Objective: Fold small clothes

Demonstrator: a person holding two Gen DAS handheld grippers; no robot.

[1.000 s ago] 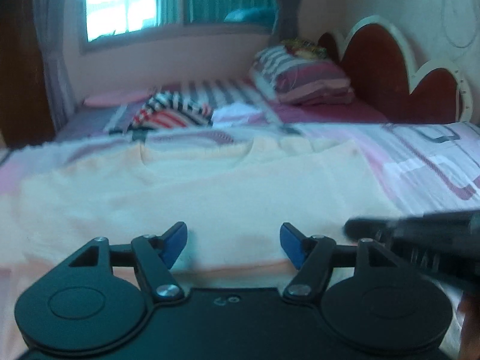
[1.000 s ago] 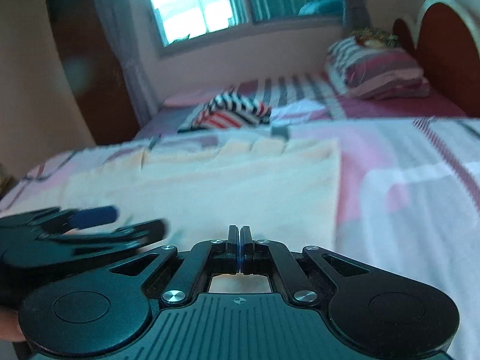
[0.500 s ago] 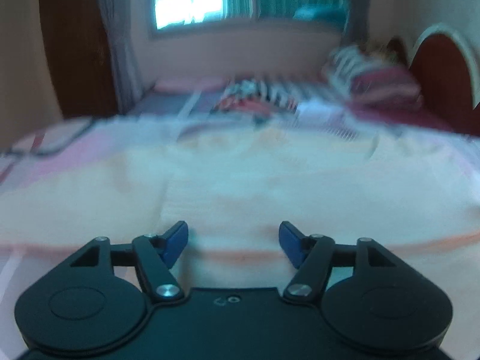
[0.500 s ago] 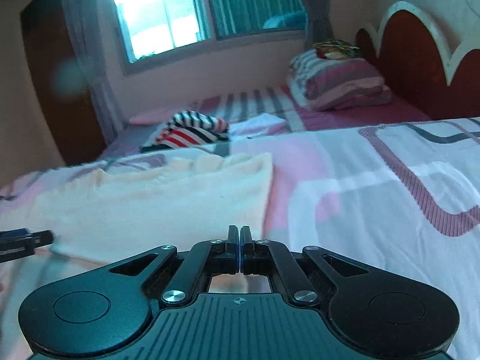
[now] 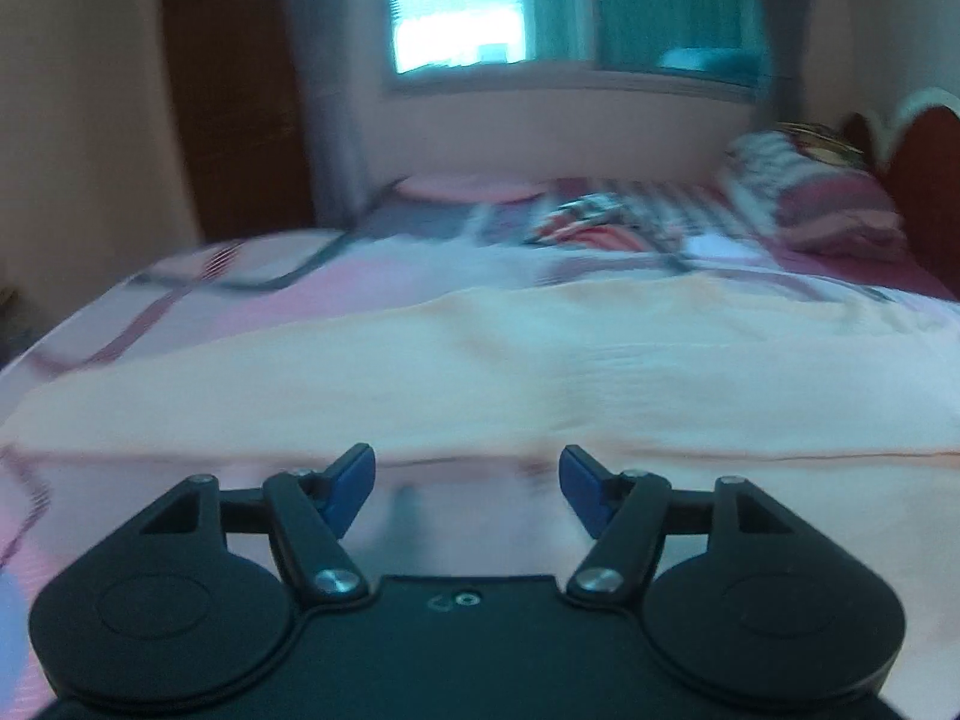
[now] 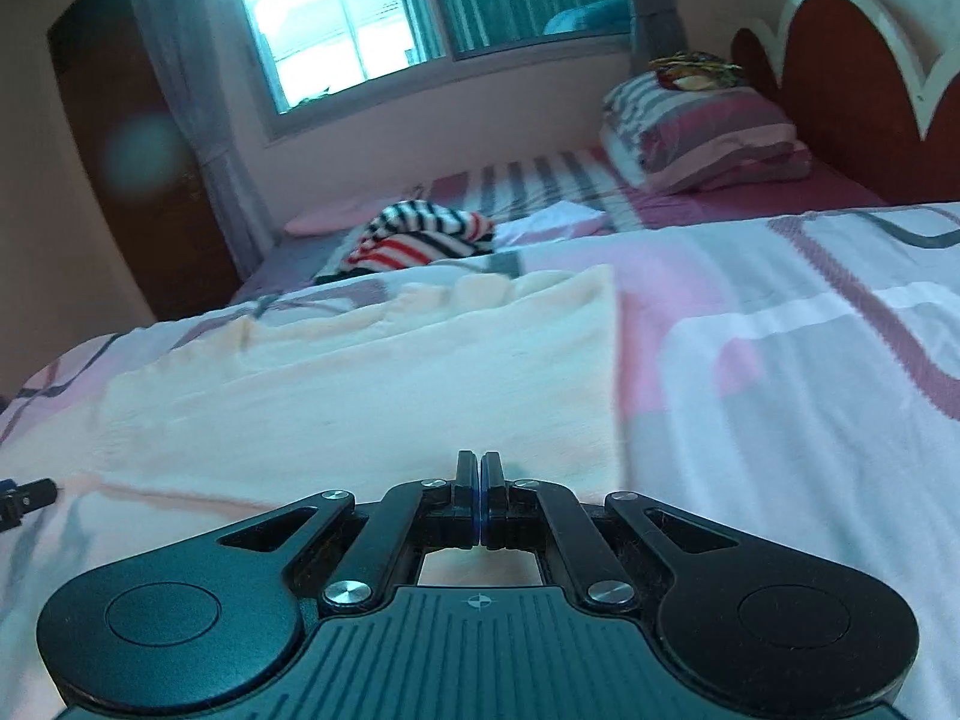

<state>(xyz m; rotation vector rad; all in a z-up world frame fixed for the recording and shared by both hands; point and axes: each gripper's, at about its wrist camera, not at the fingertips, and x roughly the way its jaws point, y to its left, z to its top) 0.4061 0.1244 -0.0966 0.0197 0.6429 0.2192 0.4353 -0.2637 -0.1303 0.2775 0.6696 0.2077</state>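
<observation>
A pale peach shirt (image 5: 540,372) lies flat on the bed, its hem toward me. It also shows in the right wrist view (image 6: 384,396). My left gripper (image 5: 465,489) is open and empty, just short of the shirt's near hem on the left side. My right gripper (image 6: 478,480) is shut with nothing seen between its fingers, over the shirt's near right corner. The tip of the left gripper (image 6: 24,495) shows at the left edge of the right wrist view.
The bed has a pink and white patterned cover (image 6: 810,360). A striped red, white and black garment (image 6: 420,240) lies further back. Pillows (image 6: 702,126) rest by the red headboard (image 6: 852,96). A window (image 6: 336,18) and a dark door (image 5: 234,90) are behind.
My left gripper has swung left along the shirt's hem and now faces its left part. My right gripper has shifted to the shirt's right corner. Both jaws kept their state.
</observation>
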